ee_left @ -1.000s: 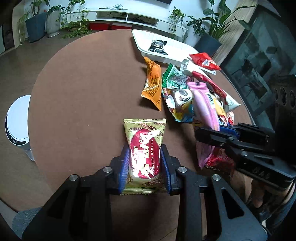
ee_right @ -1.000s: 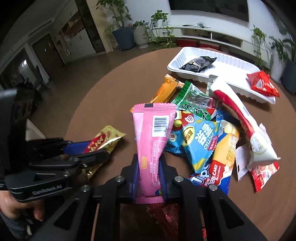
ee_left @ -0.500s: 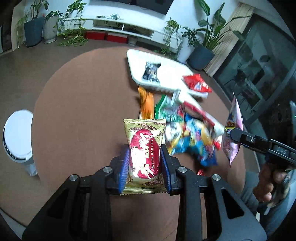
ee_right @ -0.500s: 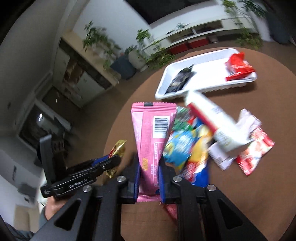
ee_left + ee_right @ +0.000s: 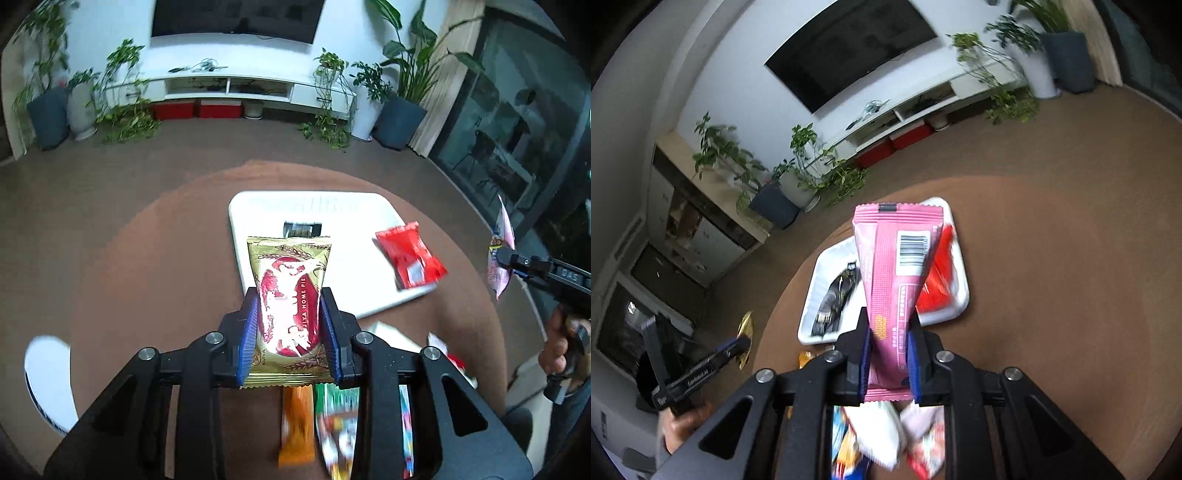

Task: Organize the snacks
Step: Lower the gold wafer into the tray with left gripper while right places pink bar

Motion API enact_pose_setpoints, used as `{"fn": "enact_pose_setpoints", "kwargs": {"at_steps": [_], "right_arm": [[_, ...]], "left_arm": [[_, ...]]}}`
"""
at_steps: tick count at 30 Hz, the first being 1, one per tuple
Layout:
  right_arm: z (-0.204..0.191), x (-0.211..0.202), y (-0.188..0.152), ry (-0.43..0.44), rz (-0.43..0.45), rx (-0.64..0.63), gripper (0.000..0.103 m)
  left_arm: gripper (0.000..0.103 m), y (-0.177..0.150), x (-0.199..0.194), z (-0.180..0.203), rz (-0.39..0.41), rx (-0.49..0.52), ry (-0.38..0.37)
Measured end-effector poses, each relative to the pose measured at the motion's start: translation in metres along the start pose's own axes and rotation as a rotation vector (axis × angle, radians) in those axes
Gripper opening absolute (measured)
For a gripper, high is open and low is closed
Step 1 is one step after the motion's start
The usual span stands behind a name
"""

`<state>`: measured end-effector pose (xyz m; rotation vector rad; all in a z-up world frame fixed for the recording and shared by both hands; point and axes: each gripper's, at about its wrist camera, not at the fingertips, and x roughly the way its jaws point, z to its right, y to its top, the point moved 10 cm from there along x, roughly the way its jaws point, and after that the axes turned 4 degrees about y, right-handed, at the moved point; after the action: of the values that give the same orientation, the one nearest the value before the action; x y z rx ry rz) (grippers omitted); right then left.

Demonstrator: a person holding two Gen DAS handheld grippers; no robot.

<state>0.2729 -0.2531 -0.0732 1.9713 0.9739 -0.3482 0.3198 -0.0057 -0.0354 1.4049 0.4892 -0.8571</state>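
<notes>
My left gripper (image 5: 290, 306) is shut on a gold and red pie packet (image 5: 288, 295) and holds it in the air above the near edge of the white tray (image 5: 258, 206). My right gripper (image 5: 888, 334) is shut on a pink snack bar (image 5: 894, 266), lifted above the tray (image 5: 820, 269). The tray holds a black packet (image 5: 836, 295) and a red packet (image 5: 408, 254). The right gripper also shows at the right of the left wrist view (image 5: 506, 258). The left gripper also shows at the left of the right wrist view (image 5: 742, 343).
A pile of loose snacks lies on the round brown table (image 5: 147, 258) below both grippers, among them an orange packet (image 5: 297, 424) and a green one (image 5: 338, 417). A white stool (image 5: 48, 380) stands left of the table. Potted plants and a TV cabinet line the far wall.
Both grippers have risen from the table with their packets and moved forward toward the tray. The snack pile now lies under and behind them.
</notes>
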Motion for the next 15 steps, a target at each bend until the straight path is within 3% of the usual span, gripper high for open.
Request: {"fn": "enact_pose_setpoints", "kwargs": {"at_steps": [6,15], "right_arm": [[-0.031,0.079,0.027,-0.029,-0.108,-0.122,0.018],[-0.015,0.155,0.011,-0.127,-0.235,-0.171,0.018]], "left_arm": [[0.029,0.036,0.074,0.011,-0.070,0.051,0.040],[0.029,0.030,0.135,0.012,-0.121,0.090,0.085]]}}
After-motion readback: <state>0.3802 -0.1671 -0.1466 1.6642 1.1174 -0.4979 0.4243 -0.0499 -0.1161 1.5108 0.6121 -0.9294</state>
